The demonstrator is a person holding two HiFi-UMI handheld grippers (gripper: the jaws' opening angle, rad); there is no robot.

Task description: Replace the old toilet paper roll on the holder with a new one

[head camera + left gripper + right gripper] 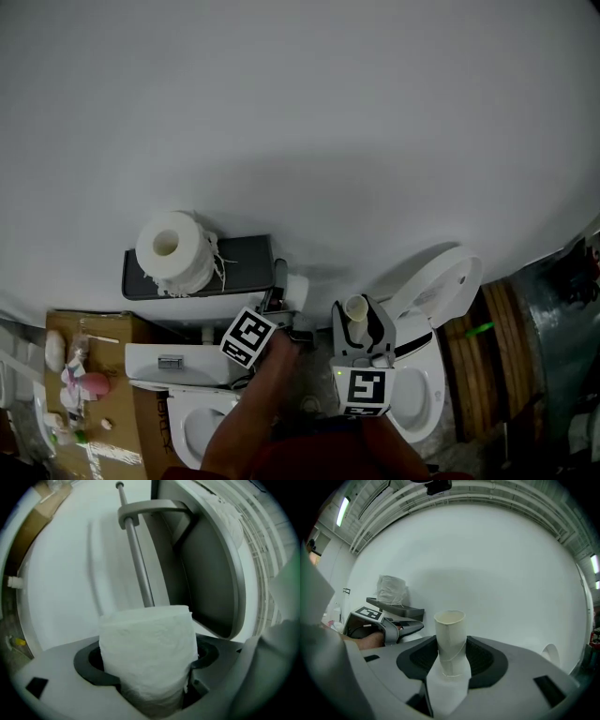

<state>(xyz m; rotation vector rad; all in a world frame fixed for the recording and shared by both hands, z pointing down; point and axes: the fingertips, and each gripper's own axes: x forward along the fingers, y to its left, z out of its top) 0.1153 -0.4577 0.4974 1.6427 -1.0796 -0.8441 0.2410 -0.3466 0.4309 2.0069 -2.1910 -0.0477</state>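
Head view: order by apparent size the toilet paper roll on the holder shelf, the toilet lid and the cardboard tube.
1. toilet paper roll on the holder shelf and toilet lid: near alike, not ranked.
2. cardboard tube: smallest.

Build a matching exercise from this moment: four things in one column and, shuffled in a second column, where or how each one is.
Things:
1. cardboard tube
2. larger roll
3. smaller roll
4. toilet lid

Place or state:
A. tipped up
B. between the left gripper jaws
C. standing on the dark shelf
D. between the right gripper jaws

Pairs: 1-D, 2-C, 3-B, 4-A
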